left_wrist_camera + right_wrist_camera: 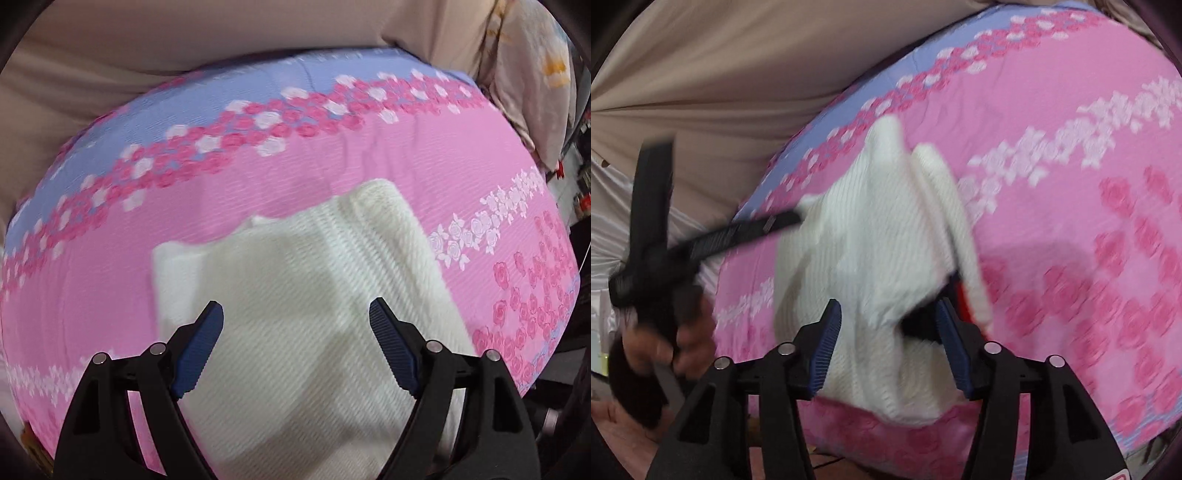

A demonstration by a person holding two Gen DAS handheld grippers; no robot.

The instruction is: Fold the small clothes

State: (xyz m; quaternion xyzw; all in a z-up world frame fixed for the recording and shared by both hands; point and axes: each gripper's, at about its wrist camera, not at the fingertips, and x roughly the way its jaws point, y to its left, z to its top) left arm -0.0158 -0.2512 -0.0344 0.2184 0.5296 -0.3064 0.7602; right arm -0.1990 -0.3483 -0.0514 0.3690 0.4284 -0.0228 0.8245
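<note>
White knit garment [295, 295] lying flat, long axis toward upper right

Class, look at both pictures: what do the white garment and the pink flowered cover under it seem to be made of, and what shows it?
White garment: looks like soft ribbed knit, perhaps cotton or wool, matte; fine parallel ridges run across it. Pink flowered cover: apparently thin woven cloth with a printed rose pattern, lightly crinkled in fine lines; the fibre cannot be told.
</note>
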